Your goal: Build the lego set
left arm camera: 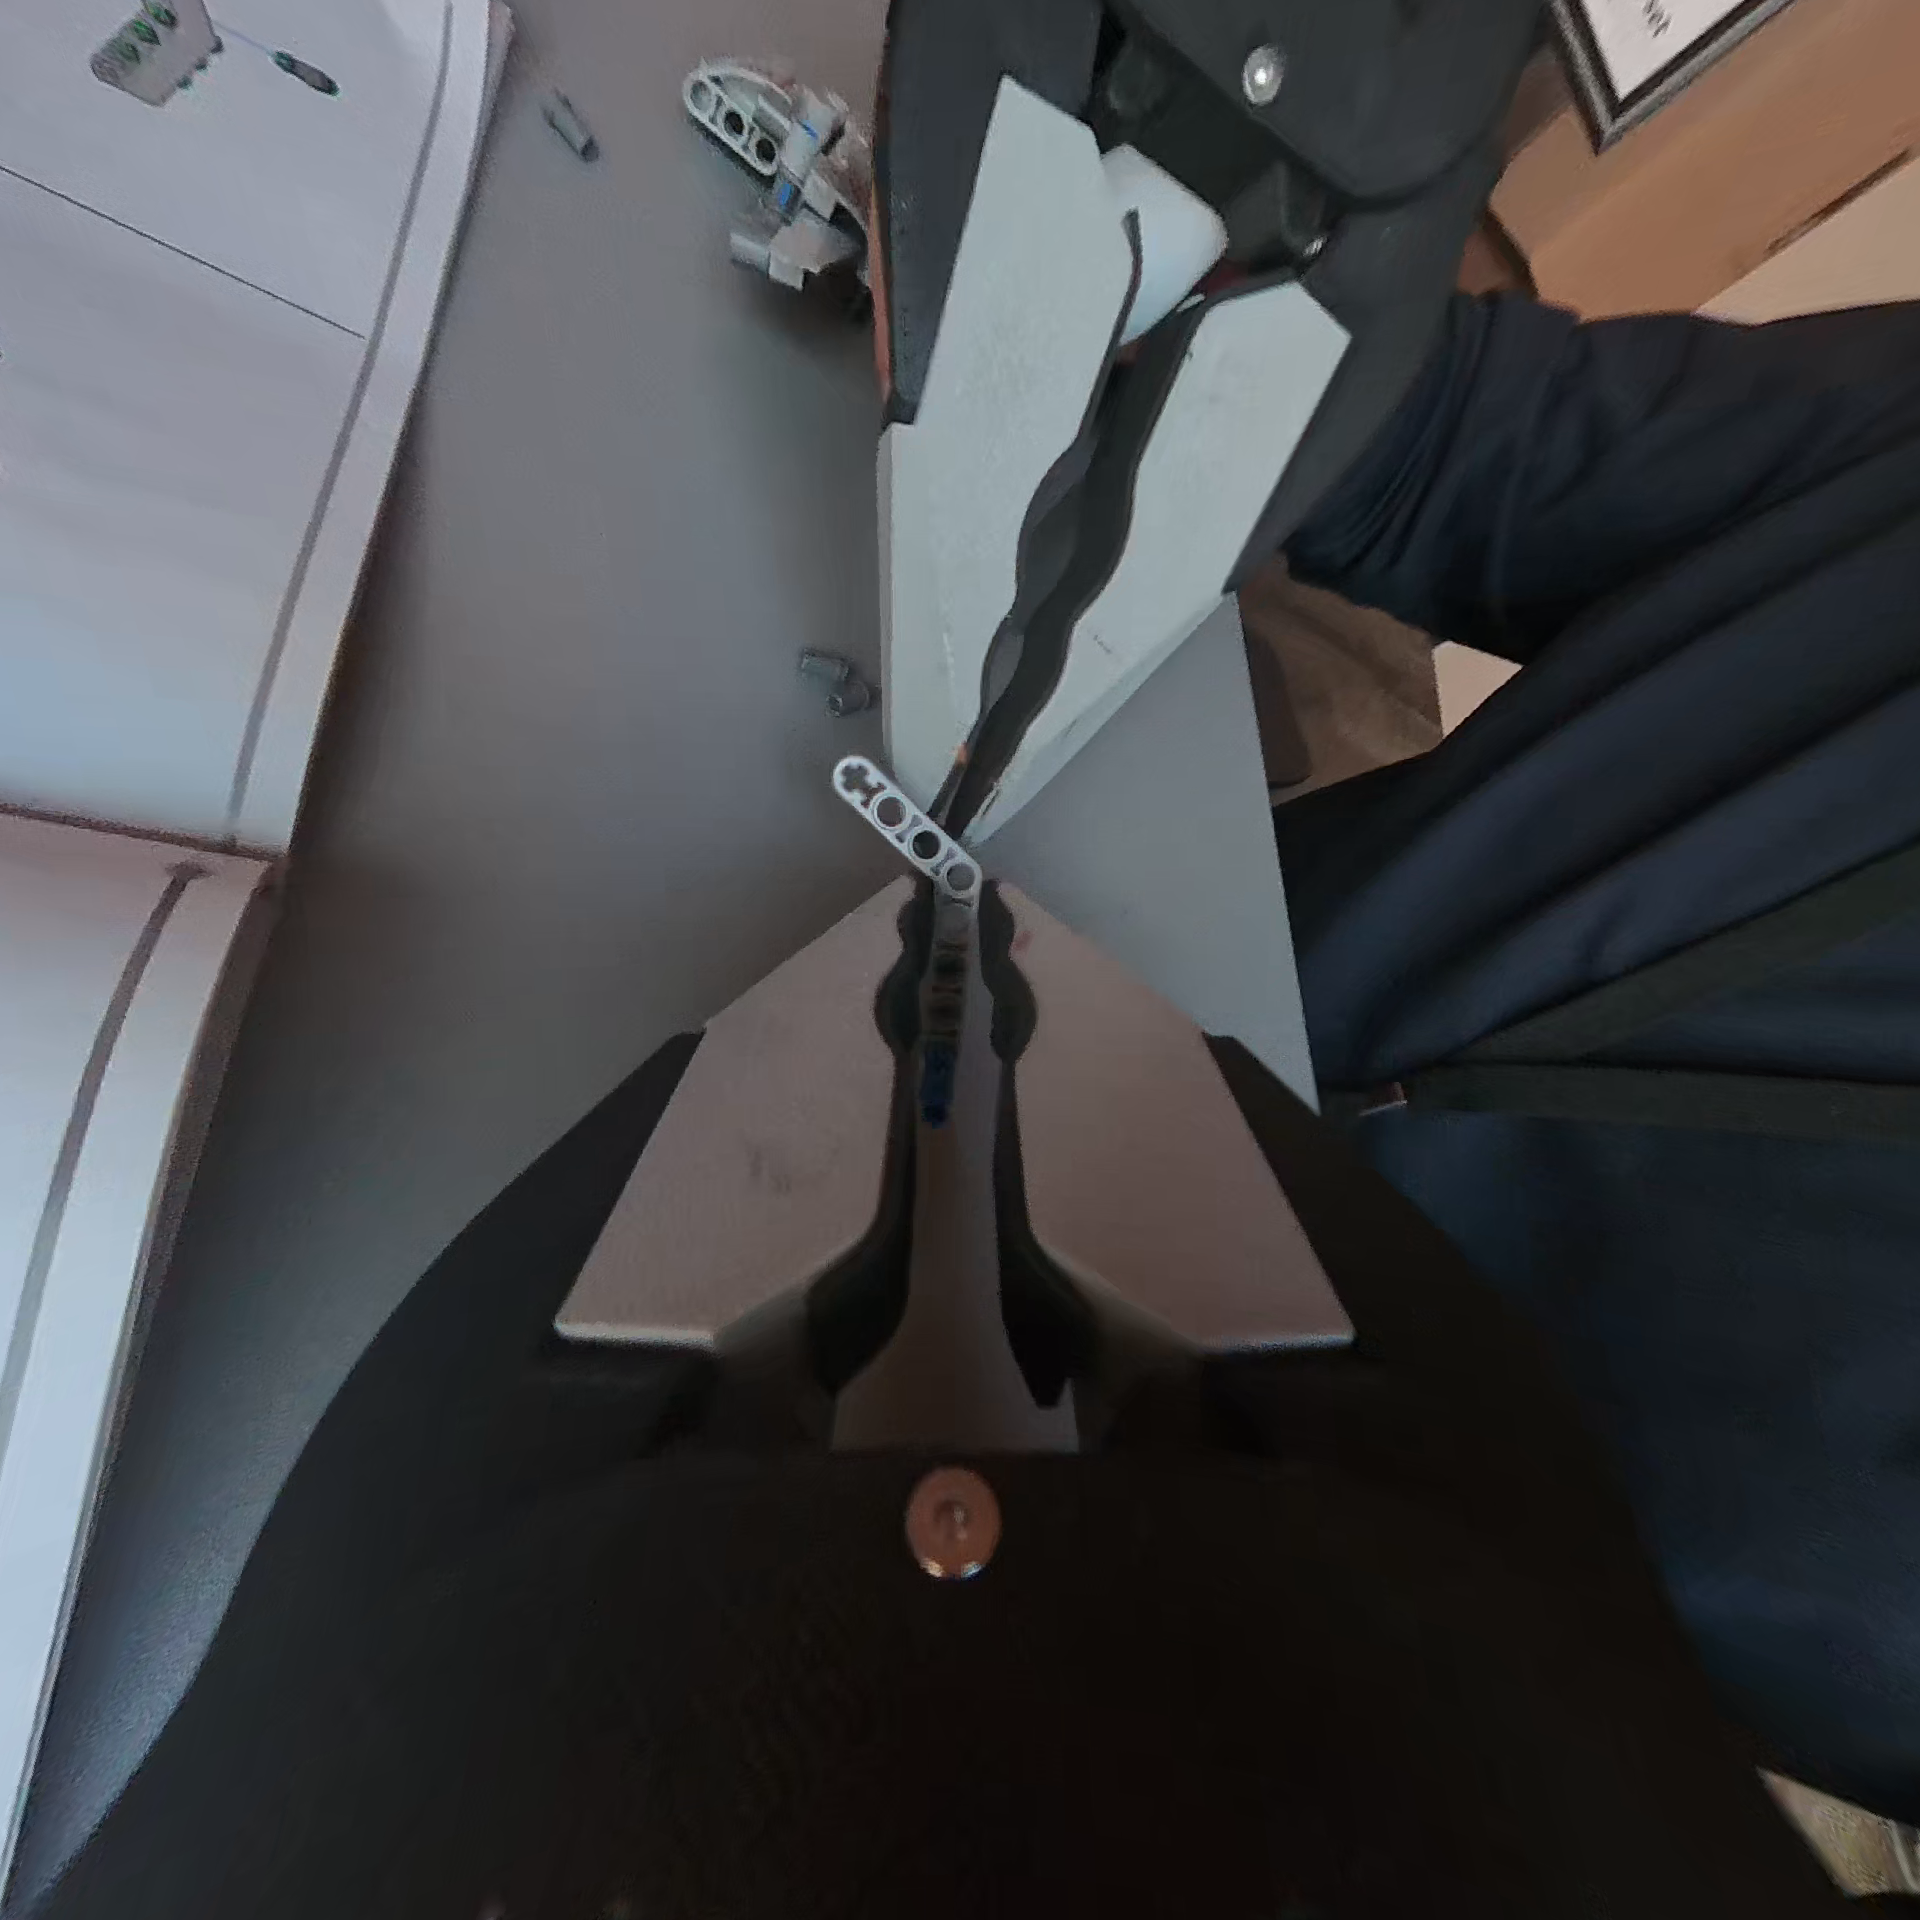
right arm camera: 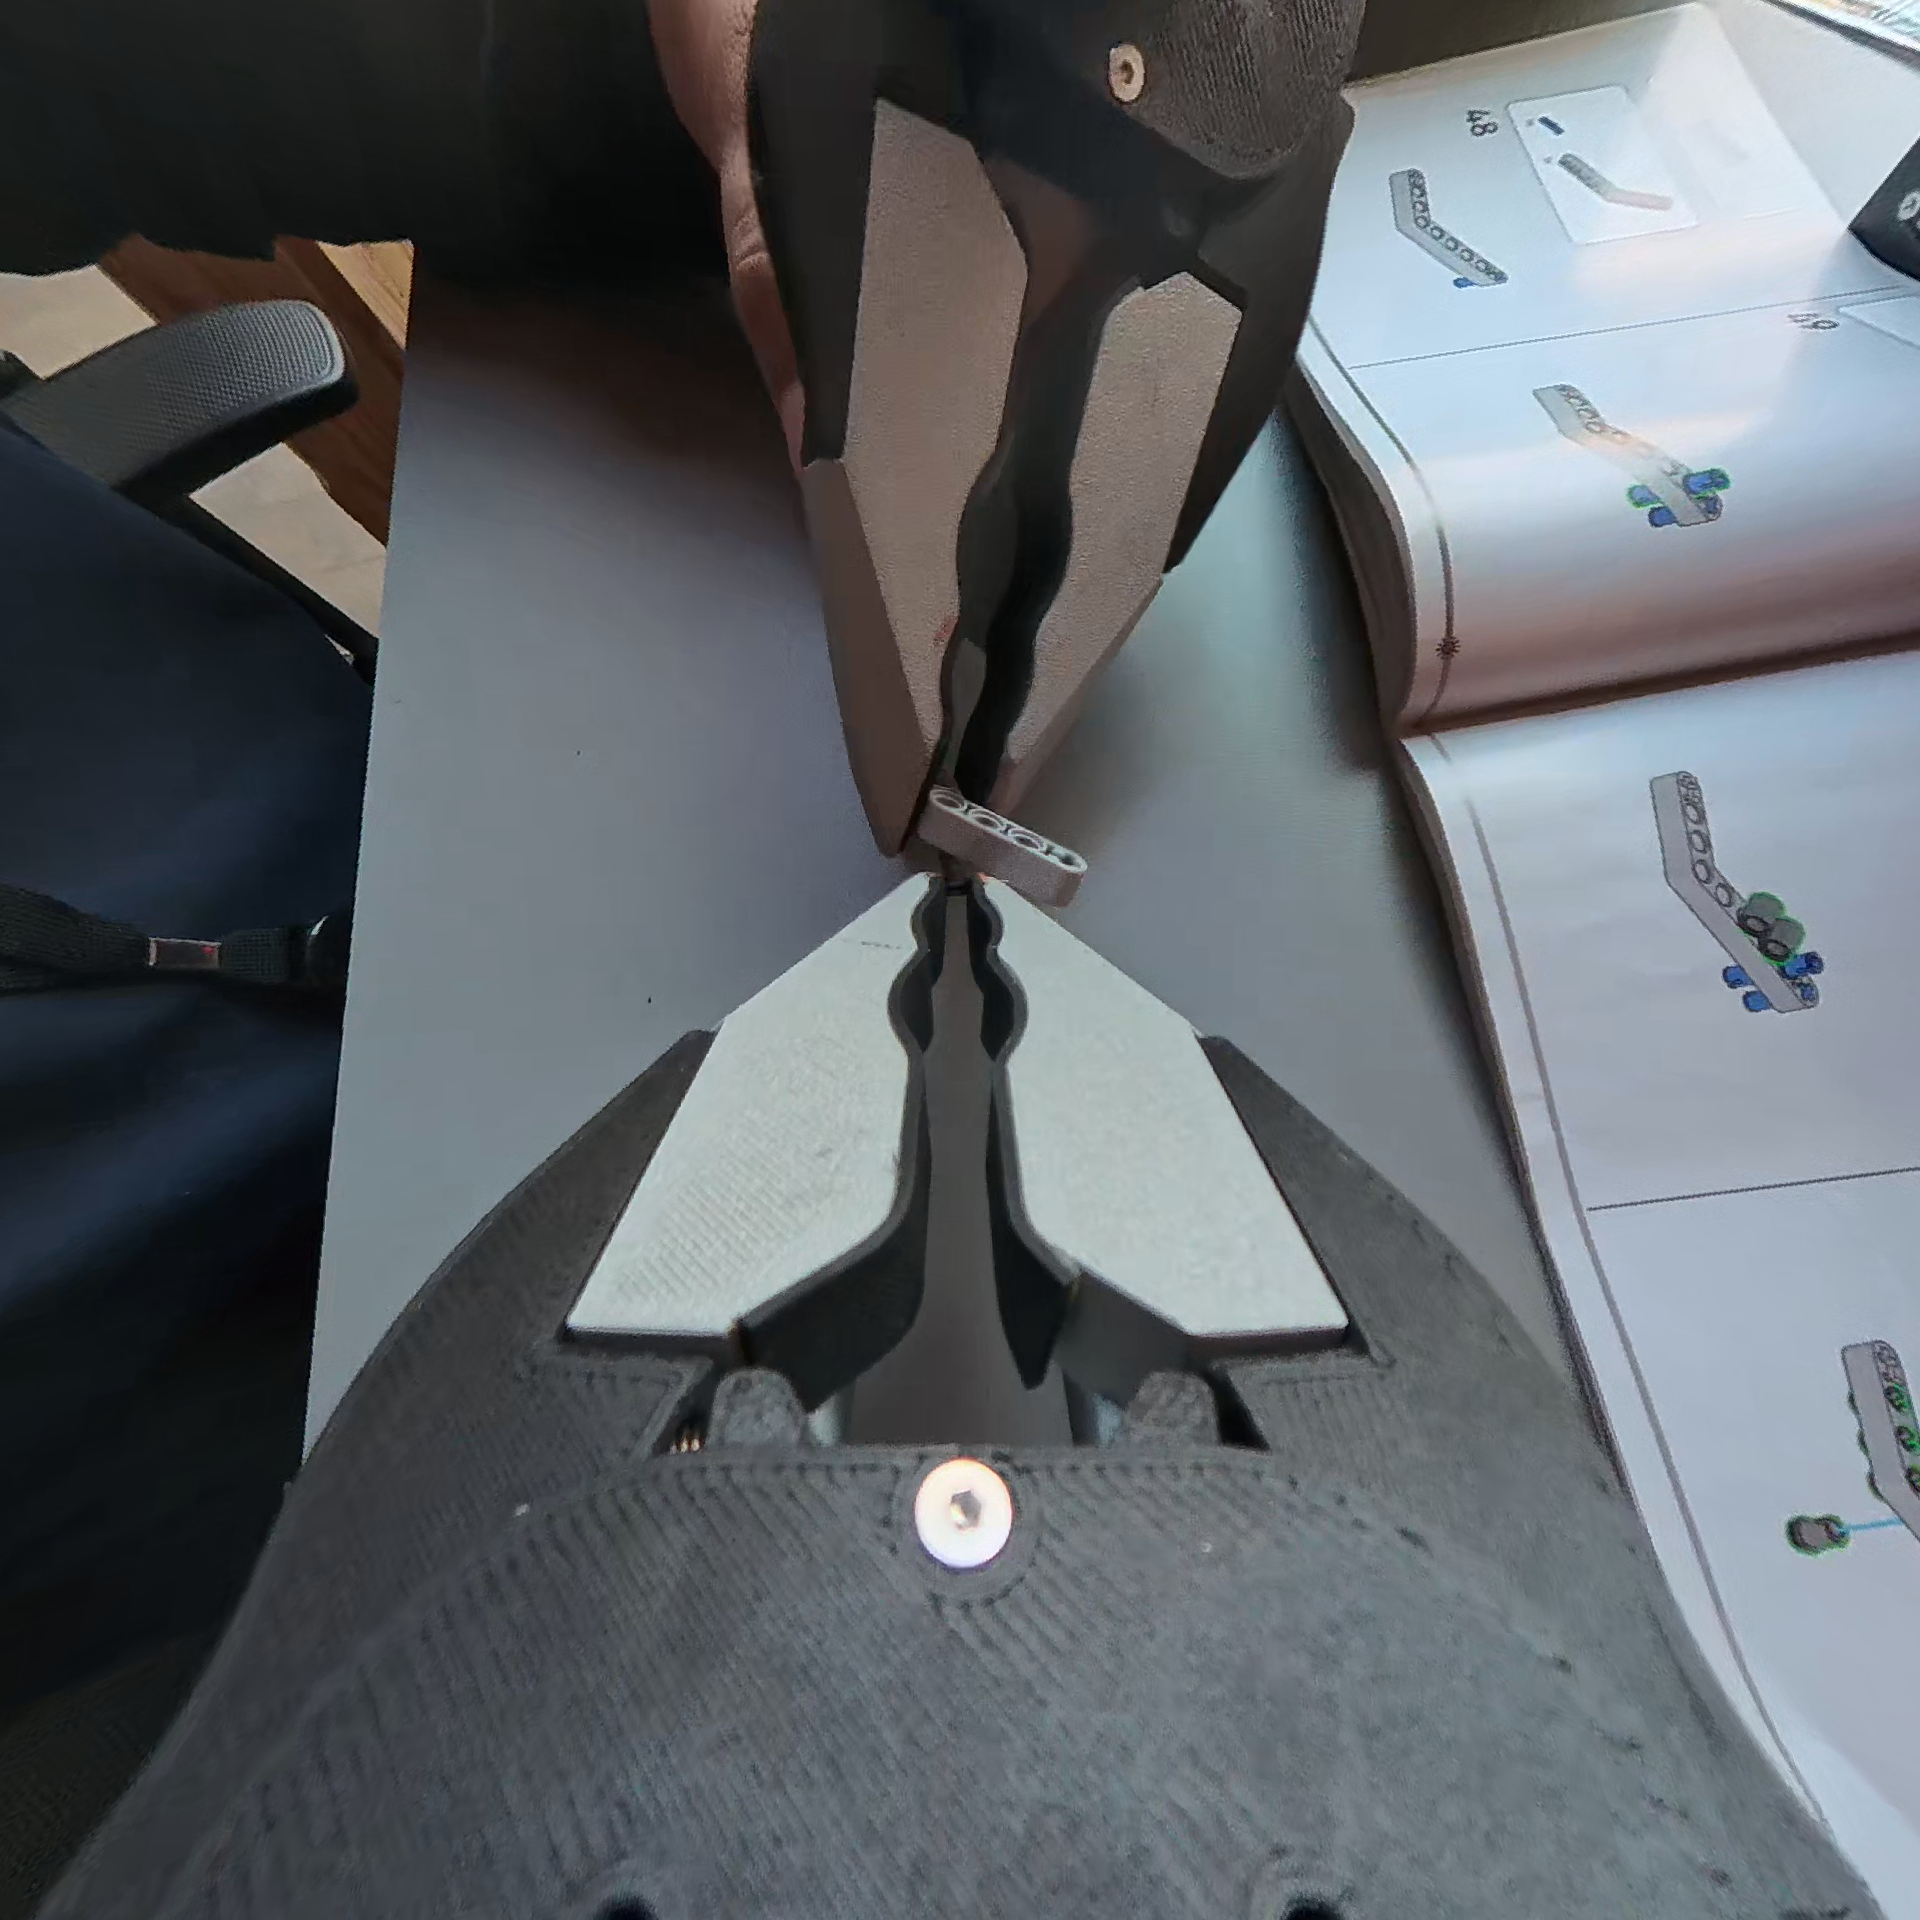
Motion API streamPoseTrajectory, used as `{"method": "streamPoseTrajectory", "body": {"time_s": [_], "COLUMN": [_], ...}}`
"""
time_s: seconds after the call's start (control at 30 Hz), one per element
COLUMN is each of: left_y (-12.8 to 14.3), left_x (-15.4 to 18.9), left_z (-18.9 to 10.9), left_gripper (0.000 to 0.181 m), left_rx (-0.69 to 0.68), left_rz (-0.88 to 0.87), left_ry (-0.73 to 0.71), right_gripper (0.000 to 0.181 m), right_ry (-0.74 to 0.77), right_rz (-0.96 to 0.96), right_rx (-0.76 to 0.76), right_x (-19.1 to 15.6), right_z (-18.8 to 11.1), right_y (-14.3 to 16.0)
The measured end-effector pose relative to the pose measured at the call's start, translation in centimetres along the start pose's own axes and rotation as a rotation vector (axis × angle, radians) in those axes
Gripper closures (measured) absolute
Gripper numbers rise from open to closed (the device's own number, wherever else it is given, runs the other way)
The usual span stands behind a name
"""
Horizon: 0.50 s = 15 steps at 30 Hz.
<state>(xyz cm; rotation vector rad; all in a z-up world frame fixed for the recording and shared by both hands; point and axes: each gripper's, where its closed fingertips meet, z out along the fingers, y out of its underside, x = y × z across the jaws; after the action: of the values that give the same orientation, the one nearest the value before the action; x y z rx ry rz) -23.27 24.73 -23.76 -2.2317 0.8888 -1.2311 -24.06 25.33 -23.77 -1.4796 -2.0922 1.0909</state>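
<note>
My left gripper (left arm camera: 945,902) is shut on a light grey bent lego beam (left arm camera: 906,823) and holds it above the grey table (left arm camera: 582,623). One arm of the beam, with a blue pin (left arm camera: 935,1086), lies between the fingers. The other arm sticks out to the upper left. My right gripper (right arm camera: 951,888) faces it tip to tip. It is closed on a small dark piece (right arm camera: 951,880), barely visible, pressed against the beam (right arm camera: 1013,840). The left gripper also shows in the right wrist view (right arm camera: 961,821), and the right gripper in the left wrist view (left arm camera: 966,805).
An open instruction booklet (right arm camera: 1662,1039) lies beside the grippers and also shows in the left wrist view (left arm camera: 208,468). A part-built grey assembly (left arm camera: 790,177), a small grey connector (left arm camera: 836,681) and a loose pin (left arm camera: 571,125) lie on the table. A chair (right arm camera: 187,384) stands past the table edge. My left and right fingertips are right by each other. The small grey connector (left arm camera: 836,681) lies around 4 cm away from my right fingertips.
</note>
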Motion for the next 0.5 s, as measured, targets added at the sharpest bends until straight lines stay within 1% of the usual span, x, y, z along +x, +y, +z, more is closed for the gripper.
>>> {"method": "streamPoseTrajectory", "body": {"time_s": [0.07,0.13,0.23,0.37,0.43,0.5], "left_y": [0.3,0.4,0.0,-0.1,-0.8,-2.1], "left_x": [0.1,0.0,0.1,-0.5,0.1,1.3], "left_z": [0.1,-0.1,-0.5,-0.7,-0.8,-1.3], "left_gripper": [0.177,0.177,0.170,0.175,0.176,0.176], "left_rx": [-0.014,-0.017,0.017,0.018,0.060,0.160], "left_rz": [0.023,0.005,-0.029,0.004,0.035,0.046], "left_ry": [-0.006,-0.002,0.033,-0.022,-0.010,0.051], "right_gripper": [0.181,0.181,0.181,0.181,0.181,0.181], "right_ry": [-0.003,-0.002,0.010,0.030,0.033,0.018], "right_rz": [0.006,0.018,0.026,0.017,0.020,0.015], "right_rx": [-0.005,-0.014,-0.025,-0.034,-0.016,0.030], "right_x": [0.0,0.0,0.2,0.3,0.4,0.1], "right_z": [0.0,0.1,0.3,0.4,0.2,-0.4], "right_y": [0.2,0.4,0.6,0.7,0.4,-0.4]}}
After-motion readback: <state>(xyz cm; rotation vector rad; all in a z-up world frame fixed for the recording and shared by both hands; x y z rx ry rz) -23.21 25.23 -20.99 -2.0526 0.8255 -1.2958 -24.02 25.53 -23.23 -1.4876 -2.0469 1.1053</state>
